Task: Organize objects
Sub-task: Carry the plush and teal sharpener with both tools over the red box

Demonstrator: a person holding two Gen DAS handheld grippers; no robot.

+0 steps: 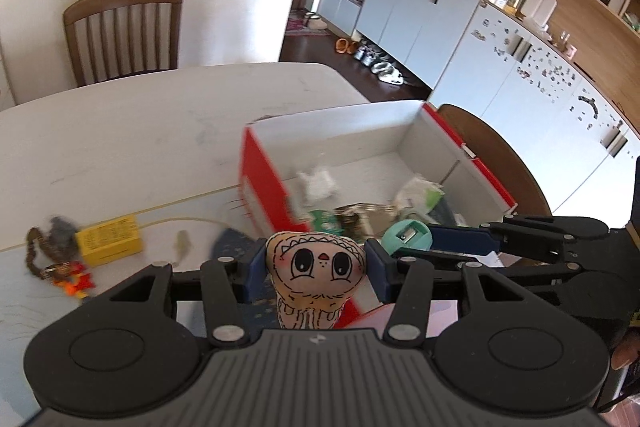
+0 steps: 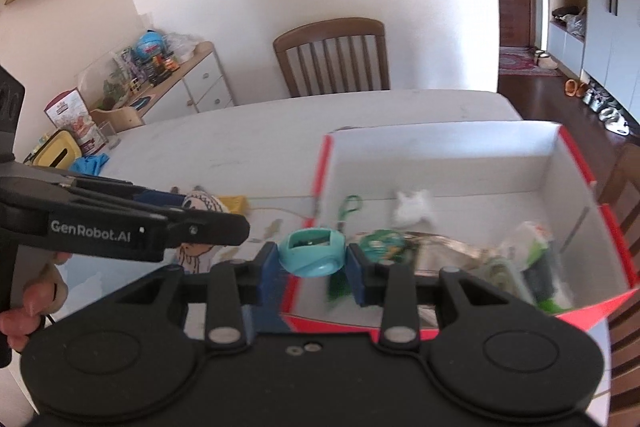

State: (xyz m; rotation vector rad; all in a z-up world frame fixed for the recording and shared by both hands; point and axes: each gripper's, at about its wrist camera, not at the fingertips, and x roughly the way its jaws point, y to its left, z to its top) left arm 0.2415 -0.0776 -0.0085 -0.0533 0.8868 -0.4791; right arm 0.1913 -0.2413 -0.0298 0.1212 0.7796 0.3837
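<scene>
white table (image 1: 120,131) bears red box (image 1: 260,187), yellow box (image 1: 110,239), beaded string (image 1: 36,255).

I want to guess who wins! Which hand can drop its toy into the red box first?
Probably the right gripper: its teal sharpener hangs at the red box edge, while the left gripper's plush doll sits further back.

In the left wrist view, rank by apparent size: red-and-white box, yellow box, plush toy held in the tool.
1. Red-and-white box, clearly largest.
2. Plush toy, though nearness to the camera enlarges it.
3. Yellow box.
</scene>
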